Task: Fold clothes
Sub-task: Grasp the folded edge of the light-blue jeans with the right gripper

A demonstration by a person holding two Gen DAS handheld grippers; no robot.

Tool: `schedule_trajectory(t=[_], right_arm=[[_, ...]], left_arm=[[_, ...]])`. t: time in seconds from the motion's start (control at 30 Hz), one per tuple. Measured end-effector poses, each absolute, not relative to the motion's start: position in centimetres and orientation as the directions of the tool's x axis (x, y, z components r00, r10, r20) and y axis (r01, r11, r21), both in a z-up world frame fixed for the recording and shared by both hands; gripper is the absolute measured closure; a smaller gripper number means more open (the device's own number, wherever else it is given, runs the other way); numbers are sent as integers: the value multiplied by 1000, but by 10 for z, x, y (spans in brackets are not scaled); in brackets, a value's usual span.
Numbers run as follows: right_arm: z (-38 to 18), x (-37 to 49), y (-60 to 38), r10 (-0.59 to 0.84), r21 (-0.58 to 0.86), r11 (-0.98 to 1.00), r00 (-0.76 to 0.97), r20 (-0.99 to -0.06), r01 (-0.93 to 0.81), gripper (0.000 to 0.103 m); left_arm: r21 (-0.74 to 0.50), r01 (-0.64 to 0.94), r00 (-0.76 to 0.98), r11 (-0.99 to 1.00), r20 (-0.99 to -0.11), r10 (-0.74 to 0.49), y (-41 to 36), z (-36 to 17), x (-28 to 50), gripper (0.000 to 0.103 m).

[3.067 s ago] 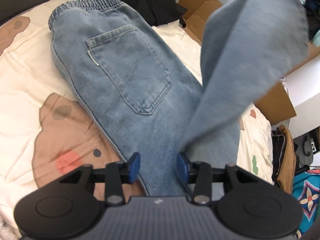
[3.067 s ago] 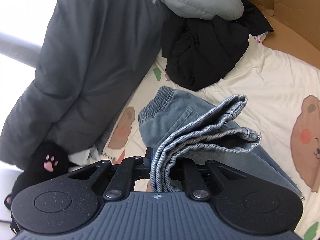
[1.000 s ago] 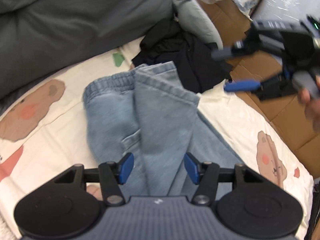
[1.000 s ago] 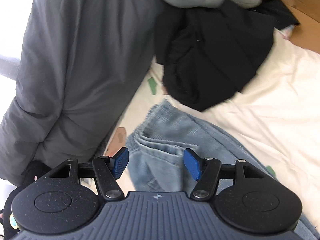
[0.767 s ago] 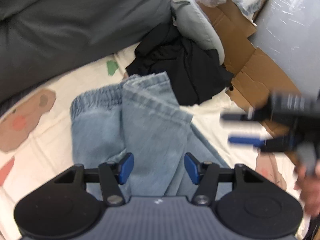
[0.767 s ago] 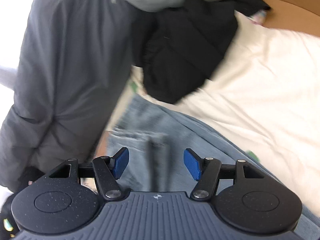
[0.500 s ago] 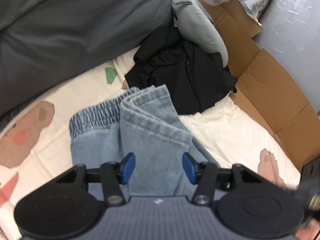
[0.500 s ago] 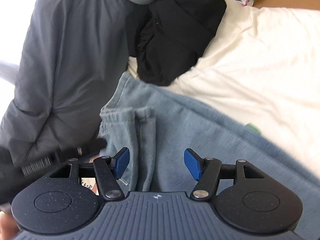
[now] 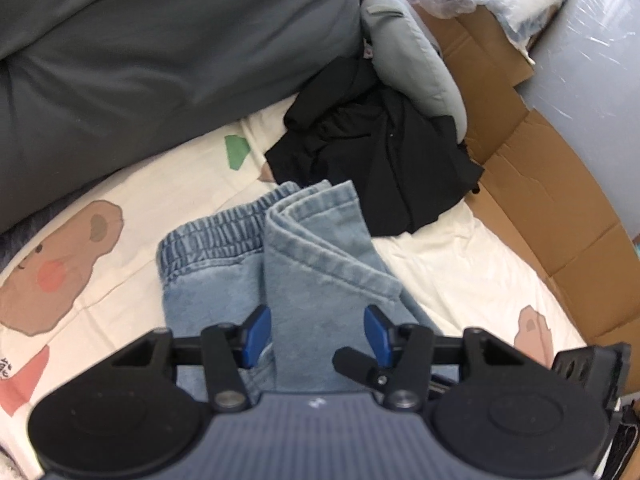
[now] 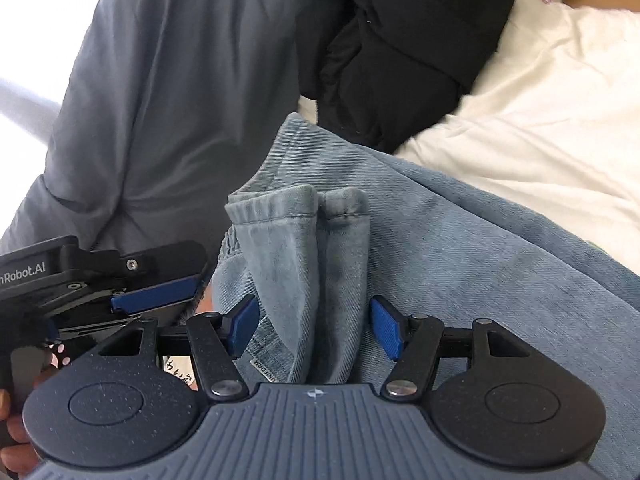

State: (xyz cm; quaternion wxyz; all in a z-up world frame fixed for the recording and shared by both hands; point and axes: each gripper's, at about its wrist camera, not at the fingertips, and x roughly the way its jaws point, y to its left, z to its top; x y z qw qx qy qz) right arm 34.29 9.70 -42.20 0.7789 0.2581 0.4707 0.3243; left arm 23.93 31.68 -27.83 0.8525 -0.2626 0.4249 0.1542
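Observation:
Light blue jeans (image 9: 320, 264) lie folded on the bear-print sheet (image 9: 440, 264), the leg ends laid back over the elastic waistband (image 9: 216, 232). My left gripper (image 9: 317, 334) hovers open above the folded leg, and its pads do not press the cloth. In the right wrist view the two leg hems (image 10: 304, 208) run down between the pads of my right gripper (image 10: 314, 328). Its jaws are closing with the denim between them, though they stand wider than the cloth. One blue pad (image 10: 156, 292) of the left gripper shows just to the left.
A black garment (image 9: 380, 152) lies crumpled just beyond the jeans, against a grey pillow (image 9: 408, 56). A dark grey duvet (image 9: 160, 48) fills the far left. Cardboard sheets (image 9: 540, 176) line the right edge of the bed. A person's hand (image 10: 16, 440) shows at the lower left.
The right gripper let go of the leg it had carried over and has come down low over the hems. In the left view it dropped out of the upper right.

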Motion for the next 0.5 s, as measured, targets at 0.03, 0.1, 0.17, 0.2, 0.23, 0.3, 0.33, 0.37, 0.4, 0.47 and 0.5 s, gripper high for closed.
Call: schedule_trajectory(t=[0.03, 0.1, 0.17, 0.2, 0.23, 0.3, 0.33, 0.37, 0.4, 0.47, 0.5], right_arm=[[-421, 342, 98, 754, 711, 649, 348, -557, -270, 52], [-417, 339, 102, 761, 709, 643, 345, -549, -290, 66], [-412, 336, 108, 766, 698, 641, 334, -550, -319, 82], [-408, 335, 111, 771, 696, 635, 328, -545, -336, 83], [-405, 333, 114, 777, 695, 629, 327, -538, -349, 83], [-399, 330, 121, 785, 691, 619, 321, -530, -374, 83], [-396, 328, 125, 788, 688, 615, 317, -527, -385, 83], [-394, 326, 129, 792, 685, 611, 313, -525, -396, 83], [-392, 325, 133, 795, 683, 606, 306, -524, -407, 83], [-388, 322, 143, 801, 675, 599, 295, -521, -431, 82], [-386, 320, 148, 800, 667, 599, 292, -524, -443, 82]], left_arm=[[-332, -481, 599, 812, -801, 27, 318, -278, 237, 46], [-356, -476, 609, 804, -793, 9, 319, -278, 232, 43], [-378, -476, 621, 794, -783, -1, 321, -276, 226, 38], [-393, -477, 630, 786, -777, -5, 322, -276, 223, 37], [-408, -479, 639, 778, -769, -9, 323, -275, 219, 34], [-427, -484, 649, 764, -760, -13, 326, -275, 213, 30], [-434, -487, 652, 758, -758, -15, 328, -276, 210, 30], [-440, -489, 654, 753, -757, -18, 330, -277, 207, 30], [-447, -491, 655, 748, -755, -21, 333, -278, 204, 30], [-458, -493, 659, 740, -751, -25, 337, -280, 198, 29], [-462, -493, 666, 738, -745, -22, 340, -280, 193, 29]])
